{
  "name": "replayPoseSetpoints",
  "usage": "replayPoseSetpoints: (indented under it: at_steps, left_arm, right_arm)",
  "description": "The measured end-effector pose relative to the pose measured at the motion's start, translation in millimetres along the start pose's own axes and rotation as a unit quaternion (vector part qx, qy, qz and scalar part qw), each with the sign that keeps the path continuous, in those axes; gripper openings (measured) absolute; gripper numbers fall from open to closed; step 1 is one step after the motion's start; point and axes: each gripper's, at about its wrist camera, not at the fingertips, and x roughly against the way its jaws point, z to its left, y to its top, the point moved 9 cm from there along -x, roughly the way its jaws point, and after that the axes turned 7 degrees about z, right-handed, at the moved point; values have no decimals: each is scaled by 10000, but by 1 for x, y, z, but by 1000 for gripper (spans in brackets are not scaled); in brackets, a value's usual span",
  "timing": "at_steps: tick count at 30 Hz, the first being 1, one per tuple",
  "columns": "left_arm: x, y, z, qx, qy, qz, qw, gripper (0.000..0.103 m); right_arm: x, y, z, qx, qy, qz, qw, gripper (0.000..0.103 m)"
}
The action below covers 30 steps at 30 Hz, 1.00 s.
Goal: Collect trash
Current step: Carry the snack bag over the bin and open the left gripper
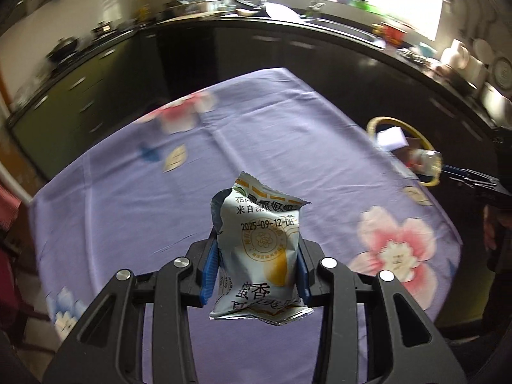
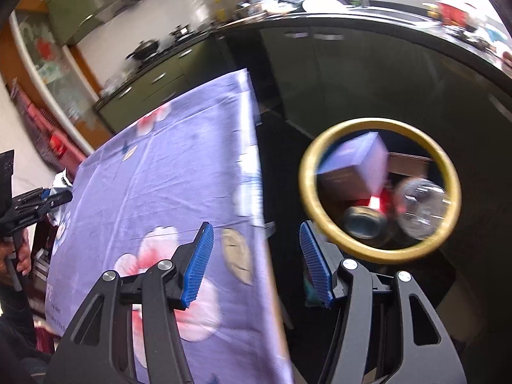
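Blurrily, the trash bin (image 2: 380, 188) sat on the floor just right of the table (image 2: 166, 172); its yellow rim framed a pale box (image 2: 355, 166), a can (image 2: 364, 220) and a clear plastic bottle (image 2: 422, 204), all smeared and hard to make out. The left gripper (image 1: 257, 265) was clamped on a torn snack wrapper (image 1: 259, 249), held upright above the floral tablecloth (image 1: 134, 192), its long axis running near to far and its ripped end pointing far; its lower sides were hidden behind the blue pads (image 1: 209, 272). The right gripper (image 2: 256, 265) hung with fingers spread and nothing between them, over the table's right edge, near the bin.
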Motion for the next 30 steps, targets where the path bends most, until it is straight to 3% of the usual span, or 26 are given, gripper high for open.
replayPoseSetpoints:
  at_steps: [6, 13, 18, 22, 26, 30]
  left_arm:
    - [-29, 44, -97, -926, -587, 105, 9939, 38]
    - [-78, 96, -228, -1668, -1441, 336, 9748, 39]
    - [-124, 123, -304, -1862, -1897, 597, 9622, 39]
    - [-157, 135, -341, -1835, -2129, 833, 9561, 39]
    - [-180, 142, -363, -1826, -2119, 919, 9557, 40]
    - [-191, 145, -363, -1682, -2069, 1002, 9586, 54]
  right_arm:
    - [33, -8, -57, -539, -227, -317, 9978, 57]
    - [49, -18, -100, -908, -243, -455, 9945, 57]
    - [56, -24, -125, -1139, -242, -505, 9919, 57]
    - [56, -28, -140, -1273, -240, -480, 9904, 57]
    - [55, -30, -149, -1351, -202, -449, 9896, 57]
    - [53, -32, -153, -1389, -168, -451, 9891, 58]
